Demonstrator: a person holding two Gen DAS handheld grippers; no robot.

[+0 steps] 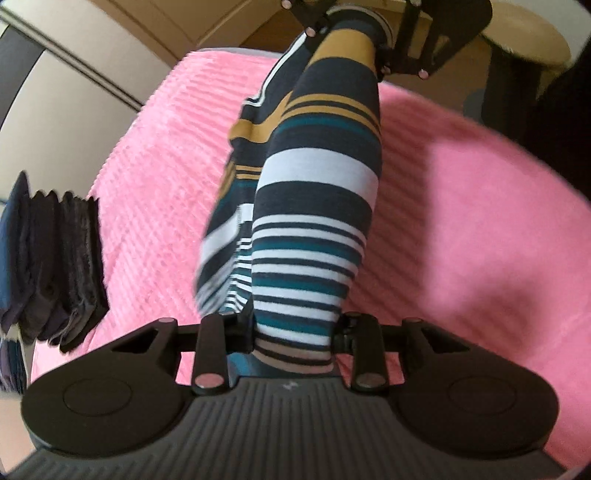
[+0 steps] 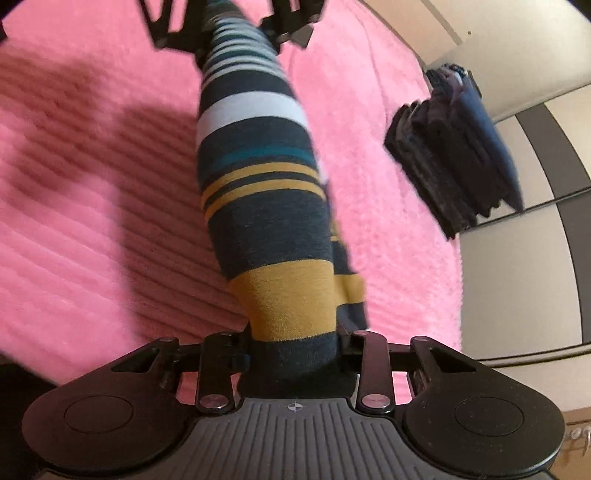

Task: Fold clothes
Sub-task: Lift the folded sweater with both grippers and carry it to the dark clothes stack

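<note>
A striped garment (image 1: 317, 192) in navy, white, teal and mustard hangs stretched between my two grippers above a pink ribbed blanket (image 1: 461, 206). My left gripper (image 1: 295, 332) is shut on its white and teal striped end. My right gripper (image 2: 295, 343) is shut on its navy and mustard end (image 2: 291, 295). In the left wrist view the right gripper (image 1: 354, 40) shows at the top, clamped on the far end. In the right wrist view the left gripper (image 2: 232, 26) shows at the top. A second layer of the garment hangs beside the taut one.
A stack of folded dark clothes (image 1: 48, 269) sits at the blanket's edge and also shows in the right wrist view (image 2: 458, 147). Beige and dark wardrobe panels (image 2: 535, 155) stand behind it. A round pale stool or table (image 1: 528, 40) is beyond the bed.
</note>
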